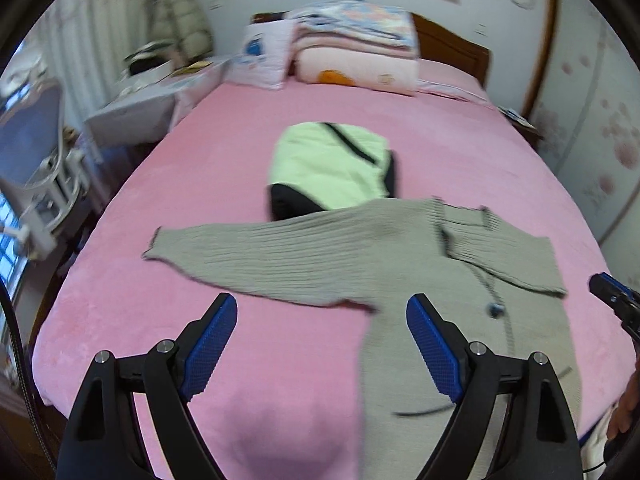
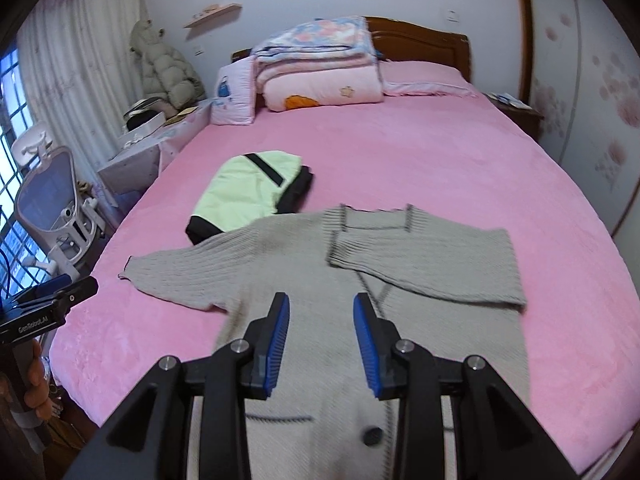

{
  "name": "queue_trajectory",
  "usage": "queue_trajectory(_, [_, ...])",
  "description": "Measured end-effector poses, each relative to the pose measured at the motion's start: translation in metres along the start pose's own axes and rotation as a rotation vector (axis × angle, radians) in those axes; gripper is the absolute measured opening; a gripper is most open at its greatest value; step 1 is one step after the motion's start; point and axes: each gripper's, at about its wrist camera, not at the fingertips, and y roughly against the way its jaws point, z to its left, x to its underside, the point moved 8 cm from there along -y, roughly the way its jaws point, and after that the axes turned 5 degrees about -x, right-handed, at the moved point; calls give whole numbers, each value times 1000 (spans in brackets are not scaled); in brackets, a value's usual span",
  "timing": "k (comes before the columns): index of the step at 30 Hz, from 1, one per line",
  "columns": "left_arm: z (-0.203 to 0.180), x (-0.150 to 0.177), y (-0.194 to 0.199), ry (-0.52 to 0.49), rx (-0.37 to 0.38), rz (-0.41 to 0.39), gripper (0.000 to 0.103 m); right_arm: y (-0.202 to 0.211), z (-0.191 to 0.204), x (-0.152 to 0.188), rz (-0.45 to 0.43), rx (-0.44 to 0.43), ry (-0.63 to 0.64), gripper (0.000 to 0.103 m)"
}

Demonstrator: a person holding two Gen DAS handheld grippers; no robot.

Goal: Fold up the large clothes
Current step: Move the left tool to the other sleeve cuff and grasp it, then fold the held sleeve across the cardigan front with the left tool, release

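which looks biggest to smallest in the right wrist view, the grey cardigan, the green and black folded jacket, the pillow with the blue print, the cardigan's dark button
1. grey cardigan, though nearest the camera
2. green and black folded jacket
3. pillow with the blue print, farther off, so its rank below the jacket is unsure
4. dark button

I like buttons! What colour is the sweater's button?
Dark, nearly black, on the grey sweater; the button shows best in the right wrist view.

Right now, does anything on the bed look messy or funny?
The grey cardigan is lopsided: one sleeve is folded across the chest, the other sleeve sticks straight out. Its shoulder overlaps the folded green jacket.
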Motion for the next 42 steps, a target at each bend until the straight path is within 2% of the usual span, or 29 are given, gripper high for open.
queue_trajectory(4, [69, 3, -51, 59, -54, 0, 86, -54, 40, -3, 20, -9, 28, 33])
queue_trajectory(12, [174, 19, -173, 224, -68, 119, 86, -163, 92, 4, 83, -9, 51, 33])
queue_trajectory(16, [209, 28, -232, 332, -54, 179, 86, -209, 114, 14, 129, -20, 75, 33])
queue_trajectory(20, [232, 38, -279, 471, 4, 221, 85, -237, 130, 26, 160, -41, 109, 33])
queue_trajectory(24, [243, 36, -315, 583, 34, 206, 85, -253, 140, 40, 190, -60, 136, 33])
queue_trajectory(26, [247, 31, -323, 597, 24, 180, 78, -256, 140, 44, 202, -64, 139, 33])
queue_trajectory(27, [247, 29, -327, 596, 14, 171, 55, -257, 139, 46, 206, -67, 138, 33])
queue_trajectory(28, [245, 25, -331, 589, 10, 175, 20, -257, 138, 47, 209, -69, 137, 33])
queue_trajectory(29, [241, 22, -336, 582, 29, 190, 6, -257, 135, 49, 214, -67, 135, 33])
queue_trajectory(31, [236, 16, -336, 590, 1, 181, 6, -255, 129, 52, 220, -68, 124, 33])
queue_trajectory(33, [229, 6, -323, 561, -58, 133, 6, -250, 120, 54, 222, -71, 109, 33])
queue_trajectory(36, [213, -16, -289, 546, -73, 53, 6, -237, 103, 54, 213, -70, 84, 33])
queue_trajectory(40, [164, -63, -220, 465, -8, -75, 6, -210, 70, 51, 183, -50, 47, 33])
queue_trajectory(42, [115, -88, -184, 375, 58, -129, 6, -195, 50, 49, 165, -37, 20, 33])
